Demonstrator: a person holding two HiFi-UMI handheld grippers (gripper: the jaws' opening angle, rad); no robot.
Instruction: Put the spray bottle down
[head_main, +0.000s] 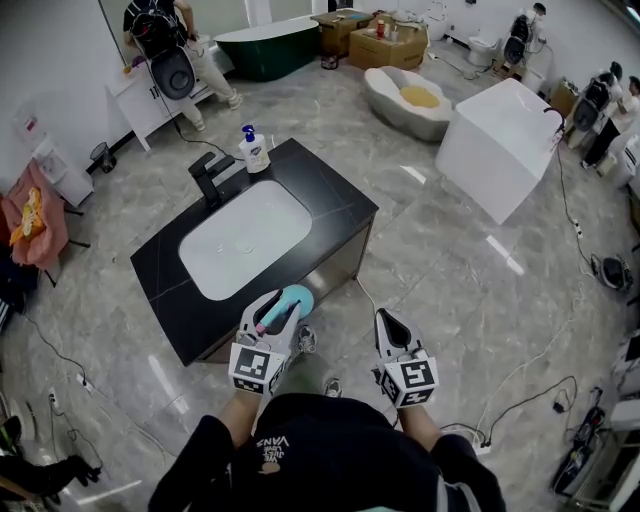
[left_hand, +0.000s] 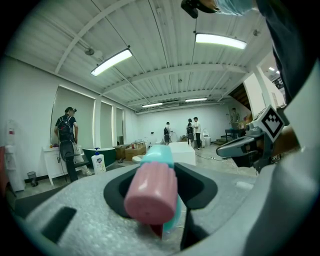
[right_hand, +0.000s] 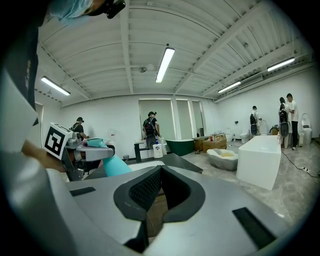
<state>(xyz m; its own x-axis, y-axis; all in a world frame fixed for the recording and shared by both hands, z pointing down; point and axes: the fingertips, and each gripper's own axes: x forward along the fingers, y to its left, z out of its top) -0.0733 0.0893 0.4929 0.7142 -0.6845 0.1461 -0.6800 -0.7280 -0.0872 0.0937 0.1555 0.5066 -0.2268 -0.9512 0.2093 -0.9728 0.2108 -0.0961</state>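
Note:
In the head view a teal spray bottle (head_main: 293, 299) with a pink nozzle is clamped in my left gripper (head_main: 281, 308), just off the near edge of the black vanity top (head_main: 335, 205) with its white sink (head_main: 245, 240). In the left gripper view the pink nozzle (left_hand: 151, 193) fills the space between the jaws, pointing back at the camera. My right gripper (head_main: 389, 322) hangs to the right of the vanity over the floor, its jaws shut together with nothing in them. From the right gripper view (right_hand: 159, 172) the bottle's teal body (right_hand: 109, 163) shows at the left.
A black faucet (head_main: 208, 178) and a white soap pump bottle (head_main: 254, 150) stand at the vanity's far side. A white block-shaped tub (head_main: 500, 140) and a grey oval tub (head_main: 405, 100) sit beyond on the marble floor. People stand at the back wall, and cables trail at the right.

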